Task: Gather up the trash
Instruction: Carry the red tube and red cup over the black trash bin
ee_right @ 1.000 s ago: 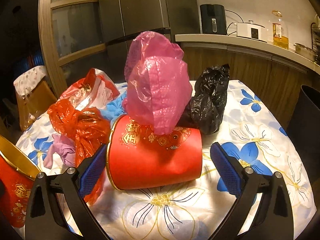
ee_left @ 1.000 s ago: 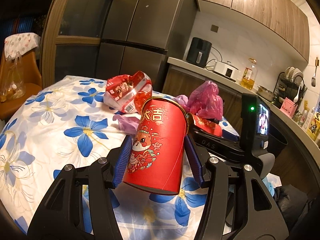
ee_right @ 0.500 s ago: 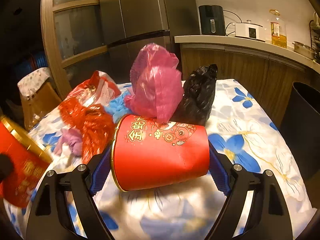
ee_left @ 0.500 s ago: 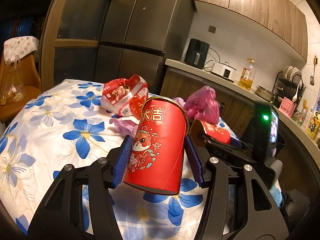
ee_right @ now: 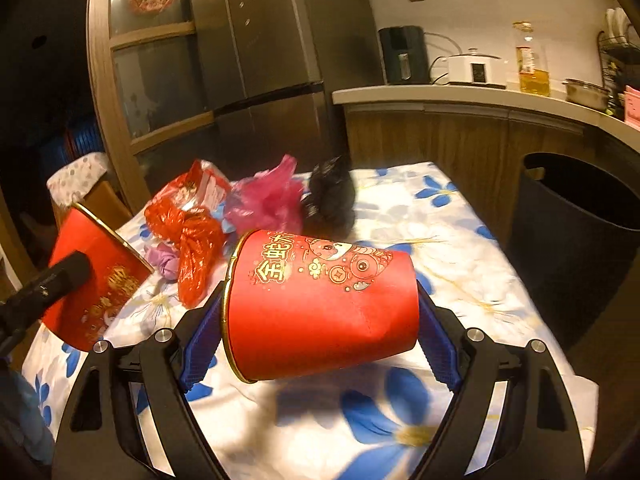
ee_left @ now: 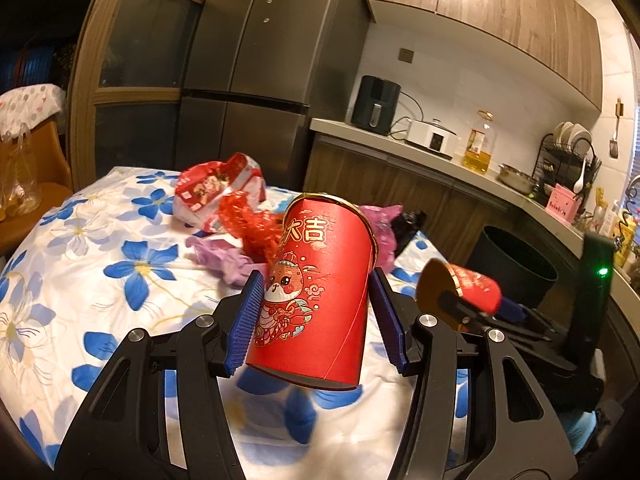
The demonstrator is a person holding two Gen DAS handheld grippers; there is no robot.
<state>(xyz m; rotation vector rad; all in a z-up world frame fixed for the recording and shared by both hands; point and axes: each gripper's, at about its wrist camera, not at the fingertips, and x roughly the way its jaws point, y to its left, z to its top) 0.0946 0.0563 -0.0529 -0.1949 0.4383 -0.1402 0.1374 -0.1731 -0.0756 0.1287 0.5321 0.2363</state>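
My left gripper [ee_left: 318, 322] is shut on an upright red paper cup [ee_left: 320, 296] with a gold rim, held above the floral tablecloth [ee_left: 100, 264]. My right gripper [ee_right: 320, 340] is shut on a second red paper cup [ee_right: 324, 304], held on its side, mouth to the left, above the table. This cup also shows in the left wrist view [ee_left: 464, 284], and the left cup shows in the right wrist view [ee_right: 96, 280]. Trash lies on the table: a red snack bag [ee_left: 212, 192], a crumpled red wrapper [ee_right: 188, 236], a pink bag [ee_right: 268, 200], a black bag [ee_right: 332, 196], a purple scrap [ee_left: 224, 256].
A black trash bin [ee_right: 576, 232] stands on the floor right of the table, also in the left wrist view [ee_left: 516, 260]. Behind are a fridge [ee_left: 260, 80], a counter [ee_right: 460, 96] with appliances and an oil bottle, and a chair [ee_left: 24, 168] at the left.
My right gripper closed on the lying red cup and lifted it back from the pile. Both grippers rose and pulled away from the trash; the left cup stayed gripped.
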